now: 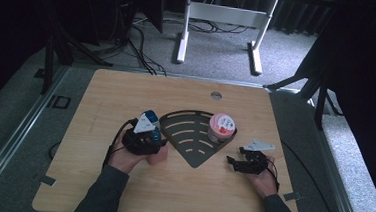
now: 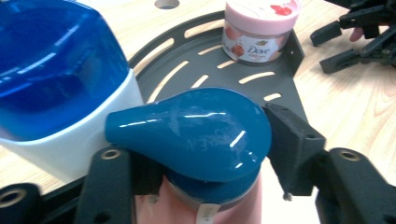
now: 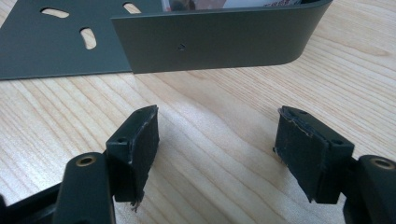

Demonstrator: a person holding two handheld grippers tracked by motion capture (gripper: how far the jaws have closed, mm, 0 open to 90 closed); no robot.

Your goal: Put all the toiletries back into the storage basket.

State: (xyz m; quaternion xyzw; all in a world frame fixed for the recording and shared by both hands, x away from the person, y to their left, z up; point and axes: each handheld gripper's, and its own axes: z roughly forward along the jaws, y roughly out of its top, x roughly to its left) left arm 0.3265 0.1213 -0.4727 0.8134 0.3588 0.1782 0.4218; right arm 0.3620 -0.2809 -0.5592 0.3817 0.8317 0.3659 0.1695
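A pink bottle with a glossy teal cap stands upright just left of the dark fan-shaped tray. My left gripper is shut around its neck and cap, and in the left gripper view the black pads sit against the cap's sides. A blue and white bottle stands right beside it, close to my left jaw. A pink Dove jar sits in the tray's right corner. My right gripper rests low on the wood in front of that corner, open, with nothing between its pads.
The tray's upright grey wall stands directly ahead of my right jaws. A round hole is in the tabletop at the back. Bare wood lies in front of both hands. A white desk frame and cables are on the floor beyond.
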